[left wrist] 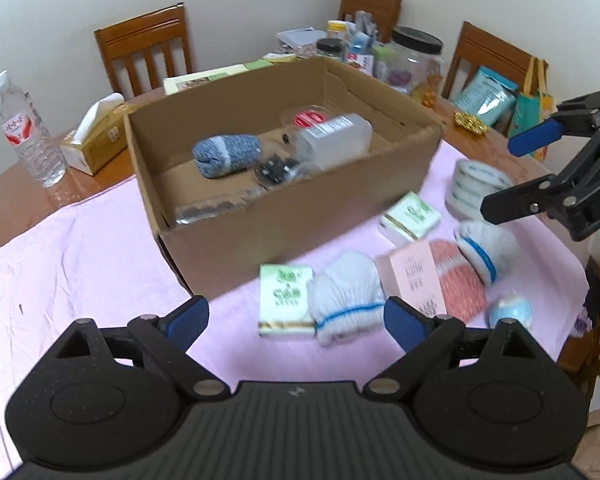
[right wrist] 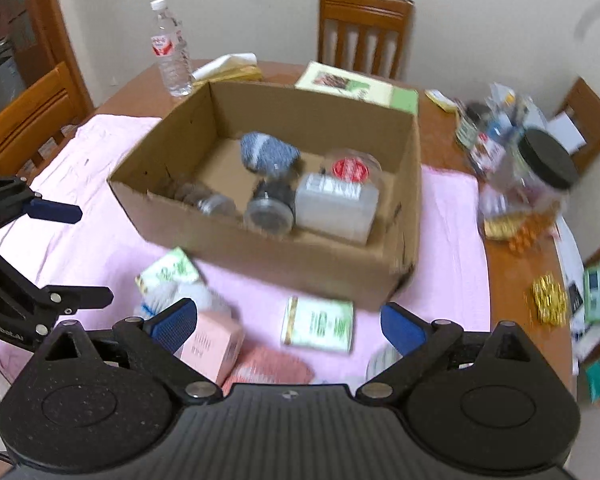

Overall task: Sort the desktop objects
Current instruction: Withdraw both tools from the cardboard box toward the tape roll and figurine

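our left gripper [left wrist: 296,316], jaws spread and empty, hangs nearest the white blue-banded rolled sock [left wrist: 346,300], just ahead between its fingers.

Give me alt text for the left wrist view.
An open hand-held gripper hovers over tissue packs, rolled socks and a pink box on a pink cloth, beside a cardboard box holding a blue sock and containers.
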A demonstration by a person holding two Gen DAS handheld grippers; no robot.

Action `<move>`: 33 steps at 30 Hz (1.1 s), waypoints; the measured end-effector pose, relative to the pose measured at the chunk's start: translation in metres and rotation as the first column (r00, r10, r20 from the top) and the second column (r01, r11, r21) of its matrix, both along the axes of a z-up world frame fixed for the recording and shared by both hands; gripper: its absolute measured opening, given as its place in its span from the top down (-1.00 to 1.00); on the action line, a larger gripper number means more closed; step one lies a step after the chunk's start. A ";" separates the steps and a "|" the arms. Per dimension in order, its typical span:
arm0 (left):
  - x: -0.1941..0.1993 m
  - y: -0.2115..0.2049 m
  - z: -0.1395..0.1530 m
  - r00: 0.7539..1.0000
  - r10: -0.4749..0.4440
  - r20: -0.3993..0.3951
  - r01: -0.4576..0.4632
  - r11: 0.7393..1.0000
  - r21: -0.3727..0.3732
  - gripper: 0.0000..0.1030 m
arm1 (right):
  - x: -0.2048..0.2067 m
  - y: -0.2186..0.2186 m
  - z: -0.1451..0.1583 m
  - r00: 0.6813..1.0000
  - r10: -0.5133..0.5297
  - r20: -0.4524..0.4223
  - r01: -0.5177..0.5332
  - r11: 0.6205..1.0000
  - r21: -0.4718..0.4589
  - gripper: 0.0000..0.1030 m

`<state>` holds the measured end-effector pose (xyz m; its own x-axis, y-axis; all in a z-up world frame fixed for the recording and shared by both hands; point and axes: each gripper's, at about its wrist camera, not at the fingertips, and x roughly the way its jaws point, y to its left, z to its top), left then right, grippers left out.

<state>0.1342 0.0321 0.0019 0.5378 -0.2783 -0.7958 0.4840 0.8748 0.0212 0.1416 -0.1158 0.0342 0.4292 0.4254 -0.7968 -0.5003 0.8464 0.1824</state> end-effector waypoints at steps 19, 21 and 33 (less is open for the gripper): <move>-0.054 -0.028 -0.024 0.997 0.079 -0.001 -0.079 0.997 -0.001 -0.83 | -0.076 -0.025 -0.039 0.993 -0.114 0.024 0.115 0.993 -0.027 -1.00; -0.057 -0.033 -0.027 0.996 0.084 -0.008 -0.084 0.996 -0.020 -0.83 | -0.078 -0.030 -0.045 0.993 -0.119 0.013 0.120 0.992 -0.032 -1.00; -0.077 -0.082 -0.033 0.990 0.136 -0.046 -0.138 0.989 -0.049 -0.83 | -0.078 -0.075 -0.065 0.984 -0.178 0.011 0.178 0.983 -0.049 -1.00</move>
